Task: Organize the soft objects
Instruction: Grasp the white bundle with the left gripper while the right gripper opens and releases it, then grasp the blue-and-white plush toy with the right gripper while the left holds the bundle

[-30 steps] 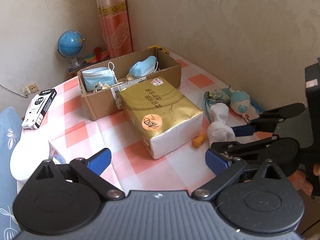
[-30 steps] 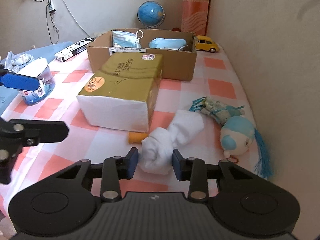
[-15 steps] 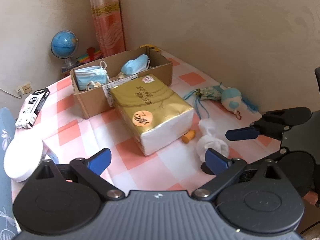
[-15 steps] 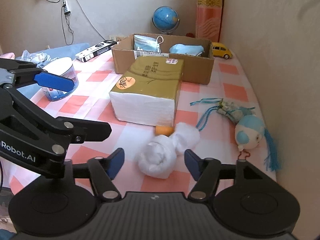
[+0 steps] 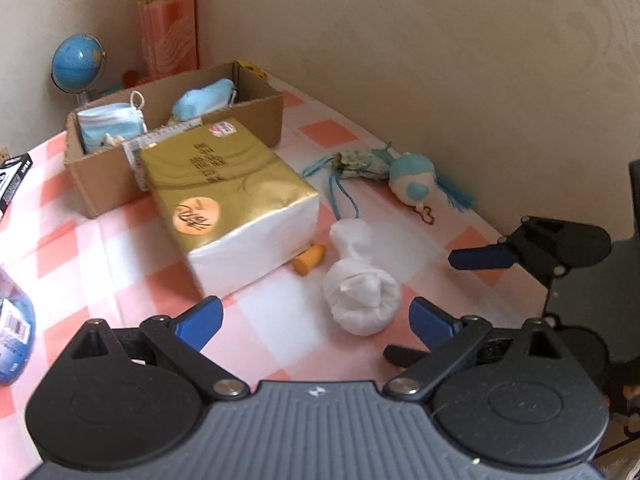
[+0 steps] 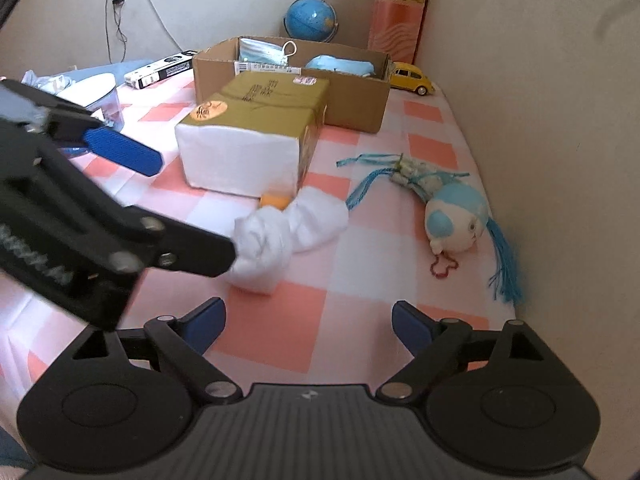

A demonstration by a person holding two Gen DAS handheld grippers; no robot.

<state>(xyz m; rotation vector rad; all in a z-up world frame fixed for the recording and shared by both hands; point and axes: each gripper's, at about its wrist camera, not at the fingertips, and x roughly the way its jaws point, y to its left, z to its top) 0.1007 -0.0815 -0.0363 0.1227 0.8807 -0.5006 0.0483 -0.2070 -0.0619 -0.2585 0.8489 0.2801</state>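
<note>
A rolled white sock (image 5: 360,280) (image 6: 288,232) lies on the checked tablecloth beside a gold tissue pack (image 5: 228,200) (image 6: 256,132). A blue-and-white plush doll (image 5: 404,178) (image 6: 448,212) lies near the wall. A cardboard box (image 5: 104,176) (image 6: 360,100) holds blue face masks (image 5: 110,124) (image 6: 340,65). My left gripper (image 5: 316,320) is open, just short of the sock. My right gripper (image 6: 306,322) is open and empty, back from the sock.
A small orange piece (image 5: 308,258) lies between the tissue pack and the sock. A globe (image 6: 310,16), a yellow toy car (image 6: 412,78), a black-and-white carton (image 6: 160,72) and a white-lidded tub (image 6: 100,92) stand around. The wall runs along the right edge.
My right gripper let go of the sock, opened wide and drew back. My left gripper swung in toward the sock, which now lies on the cloth.
</note>
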